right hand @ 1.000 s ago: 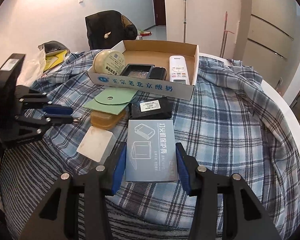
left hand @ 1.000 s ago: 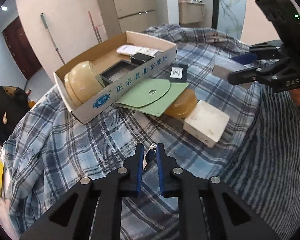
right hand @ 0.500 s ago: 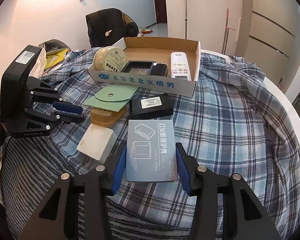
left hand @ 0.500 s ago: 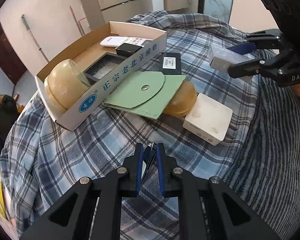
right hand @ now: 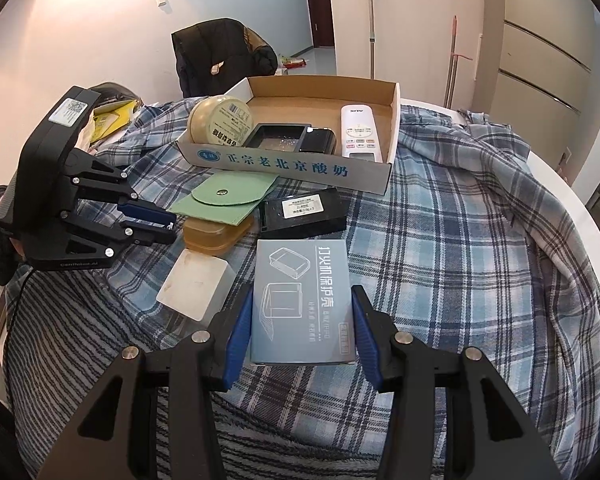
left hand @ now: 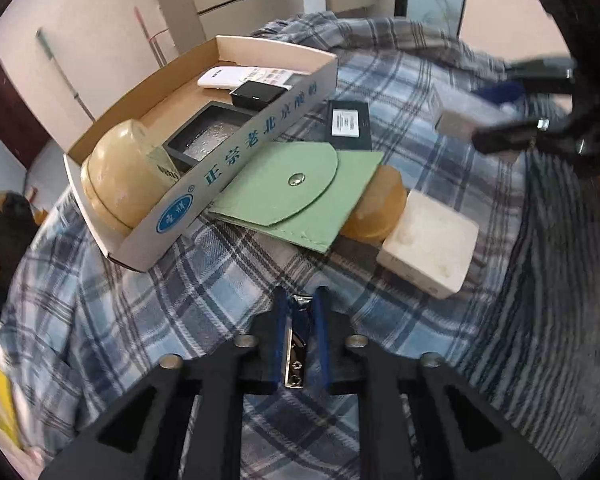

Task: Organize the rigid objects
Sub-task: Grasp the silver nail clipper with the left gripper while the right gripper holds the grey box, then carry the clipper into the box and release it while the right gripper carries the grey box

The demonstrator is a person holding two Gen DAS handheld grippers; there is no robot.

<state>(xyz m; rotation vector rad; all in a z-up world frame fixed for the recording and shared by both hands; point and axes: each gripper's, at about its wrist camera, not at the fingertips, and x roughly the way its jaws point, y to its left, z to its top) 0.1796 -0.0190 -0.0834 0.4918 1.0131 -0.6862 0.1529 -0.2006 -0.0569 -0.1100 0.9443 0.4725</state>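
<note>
Right now my left hand-held gripper [left hand: 300, 312] is clamped narrow on a small metal nail clipper [left hand: 296, 354], which sits upright between the blue pads, above the plaid cloth [left hand: 204, 288] covering the counter. My right hand-held gripper [right hand: 302, 332] is closed on a grey-blue carton [right hand: 302, 300] with line drawings and Chinese print, both pads pressed against its long sides; I can't tell whether the carton is lifted off the cloth.

Cardboard tray [right hand: 288, 168] with blue Chinese lettering sits further back on the plaid cloth. Inside it: round beige jar [right hand: 218, 122] lying on its side at the left end, then a black rectangular dish [right hand: 274, 136], a small black box [right hand: 320, 140], and a white remote [right hand: 360, 132] toward the right end.

Just in front of the tray, a green snap pouch [right hand: 224, 200] lies partly on top of an amber plastic box [right hand: 212, 236]. Beside the pouch, a flat black box with a white label [right hand: 304, 216] lies just beyond the far end of my carton. White square box [right hand: 196, 288] sits near the amber box, next to my right gripper's left pad.

From the left wrist view the right gripper is blurred at the upper right, with the carton [left hand: 460, 116] showing pale between its fingers. Striped fabric [right hand: 80, 328] covers the near side of the counter.
</note>
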